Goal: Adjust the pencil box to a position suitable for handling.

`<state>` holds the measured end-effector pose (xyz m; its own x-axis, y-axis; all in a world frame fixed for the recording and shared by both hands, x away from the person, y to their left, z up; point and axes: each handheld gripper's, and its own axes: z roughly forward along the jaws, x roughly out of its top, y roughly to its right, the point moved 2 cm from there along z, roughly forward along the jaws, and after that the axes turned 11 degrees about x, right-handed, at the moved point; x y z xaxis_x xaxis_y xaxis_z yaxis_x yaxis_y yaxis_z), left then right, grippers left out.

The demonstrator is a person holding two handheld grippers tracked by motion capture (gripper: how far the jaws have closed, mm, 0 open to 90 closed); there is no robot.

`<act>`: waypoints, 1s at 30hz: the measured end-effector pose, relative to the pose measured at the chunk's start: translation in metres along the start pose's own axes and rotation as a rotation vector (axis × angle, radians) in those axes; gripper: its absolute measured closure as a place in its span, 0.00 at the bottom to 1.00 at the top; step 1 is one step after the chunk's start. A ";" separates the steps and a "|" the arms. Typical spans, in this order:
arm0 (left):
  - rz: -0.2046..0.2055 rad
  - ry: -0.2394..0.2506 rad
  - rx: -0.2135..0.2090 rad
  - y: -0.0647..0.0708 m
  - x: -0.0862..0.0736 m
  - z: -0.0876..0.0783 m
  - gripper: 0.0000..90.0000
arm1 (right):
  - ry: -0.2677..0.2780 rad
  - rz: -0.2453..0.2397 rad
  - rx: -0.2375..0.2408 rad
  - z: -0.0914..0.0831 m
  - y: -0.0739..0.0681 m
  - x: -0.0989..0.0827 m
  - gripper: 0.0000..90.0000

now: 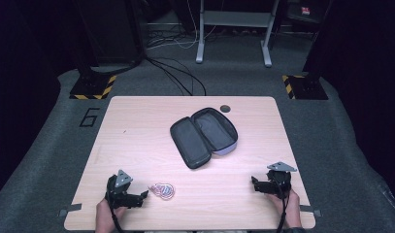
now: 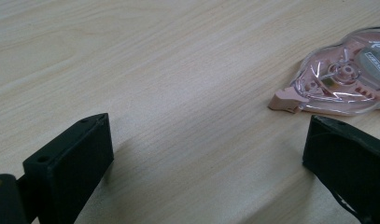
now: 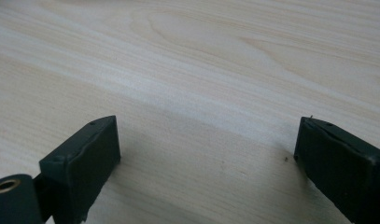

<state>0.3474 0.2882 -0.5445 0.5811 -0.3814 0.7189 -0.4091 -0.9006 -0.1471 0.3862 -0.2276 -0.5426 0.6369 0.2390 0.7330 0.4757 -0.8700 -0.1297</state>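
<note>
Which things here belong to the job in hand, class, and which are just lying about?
Part of the job:
- correction tape roller, just beyond the open left gripper
- open pencil case, mid-table
- open right gripper, holding nothing

Just lying about:
- dark round spot at the table's far edge
- cables on the floor
- metal frame behind

Bare tabletop [image 1: 137, 141] between tape dispenser [image 1: 161, 190] and open pouch [image 1: 204, 136].
</note>
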 end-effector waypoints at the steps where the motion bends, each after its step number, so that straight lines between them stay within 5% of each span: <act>1: 0.000 0.000 0.000 0.000 0.000 0.000 0.02 | 0.001 -0.002 0.008 -0.001 0.001 -0.001 0.07; 11: 0.017 0.002 -0.011 -0.001 0.001 0.001 0.02 | -0.004 -0.001 0.011 0.000 0.003 0.000 0.05; 13: 0.065 0.002 -0.048 -0.005 0.001 0.001 0.02 | -0.008 -0.011 0.012 0.000 0.003 0.000 0.05; 15: 0.069 0.008 -0.063 -0.006 0.001 0.001 0.02 | -0.002 -0.003 0.011 0.000 0.002 0.000 0.05; 21: 0.149 0.096 -0.188 -0.005 0.008 -0.005 0.03 | -0.004 -0.005 0.010 0.000 0.003 0.000 0.05; 30: 0.224 0.118 -0.261 0.011 0.026 0.000 0.09 | 0.002 -0.002 0.010 0.000 0.003 0.000 0.05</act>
<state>0.3585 0.2687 -0.5275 0.3777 -0.5225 0.7644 -0.6918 -0.7080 -0.1422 0.3878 -0.2296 -0.5430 0.6347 0.2403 0.7344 0.4835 -0.8649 -0.1349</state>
